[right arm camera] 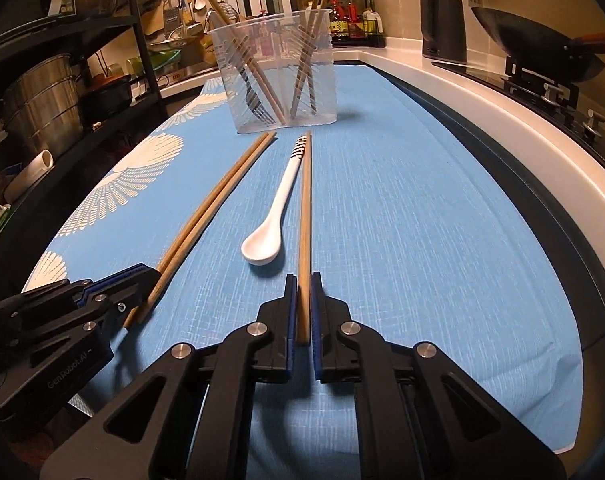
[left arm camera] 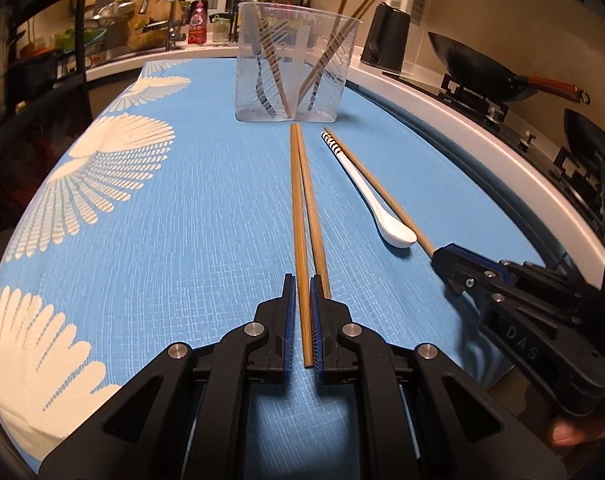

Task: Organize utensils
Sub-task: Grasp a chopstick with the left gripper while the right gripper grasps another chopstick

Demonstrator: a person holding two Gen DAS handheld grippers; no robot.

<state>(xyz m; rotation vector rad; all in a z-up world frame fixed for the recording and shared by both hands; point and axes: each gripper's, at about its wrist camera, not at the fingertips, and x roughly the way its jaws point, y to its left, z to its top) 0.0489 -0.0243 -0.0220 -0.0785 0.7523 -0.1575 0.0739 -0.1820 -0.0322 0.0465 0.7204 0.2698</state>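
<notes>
Chopsticks (left arm camera: pixel 302 216) pinched near their ends by each closed hand-held gripper, left (left arm camera: pixel 302 300) and right (right arm camera: pixel 302 300), could pivot and slip when lifted toward the cup (left arm camera: pixel 292 68) ahead.

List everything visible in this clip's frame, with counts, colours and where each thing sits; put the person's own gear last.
Clear plastic utensil holder: one, transparent, far end of the cloth; holds wooden chopsticks and a metal fork.
Pair of loose wooden chopsticks: two, tan, side by side mid-cloth, running toward the holder.
Single wooden chopstick: one, tan, right of the spoon.
White ceramic spoon with black-striped handle: one, between pair and single chopstick, bowl toward the cameras.
Blue tablecloth with cream fan print: one, under everything.
Black wok: one, on the stove at right.
Black kettle: one, on the back counter.
Left gripper: black and blue, around one chopstick of the pair.
Right gripper: black and blue, around the single chopstick.
</notes>
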